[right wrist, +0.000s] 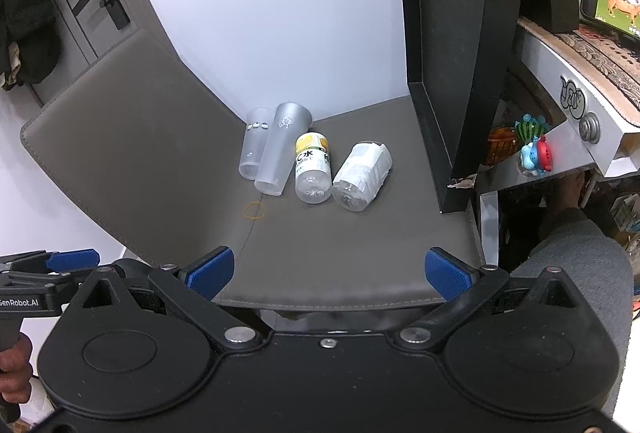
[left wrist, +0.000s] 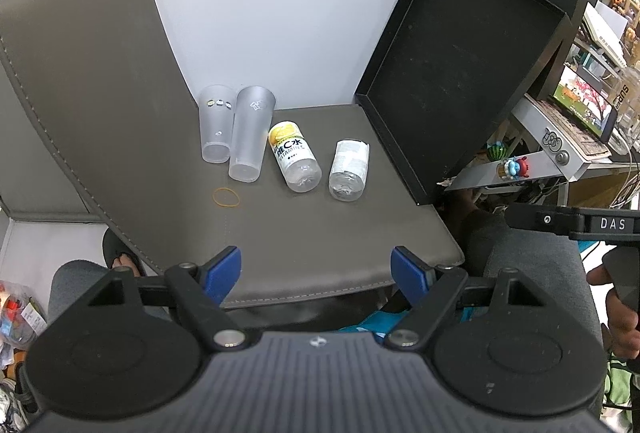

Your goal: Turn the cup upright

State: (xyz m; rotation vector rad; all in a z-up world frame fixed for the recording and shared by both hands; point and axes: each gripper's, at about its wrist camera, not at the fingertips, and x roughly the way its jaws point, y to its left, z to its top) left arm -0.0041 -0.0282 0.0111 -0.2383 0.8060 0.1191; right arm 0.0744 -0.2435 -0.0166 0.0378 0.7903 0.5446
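Two frosted plastic cups lie on their sides on the grey mat, bases toward me: one (left wrist: 216, 125) at the left with small dots, one (left wrist: 250, 135) beside it and touching it. They also show in the right wrist view, the left cup (right wrist: 253, 151) and the right cup (right wrist: 280, 149). My left gripper (left wrist: 316, 273) is open and empty over the mat's near edge. My right gripper (right wrist: 328, 273) is open and empty, also at the near edge. Both are well short of the cups.
Two bottles lie right of the cups: a yellow-labelled one (left wrist: 294, 157) and a white-labelled one (left wrist: 349, 169). A rubber band (left wrist: 226, 197) lies in front of the cups. A black tray (left wrist: 452, 73) leans at the right. The mat (left wrist: 340, 233) curves up at the left. A cluttered shelf (right wrist: 560, 137) stands right.
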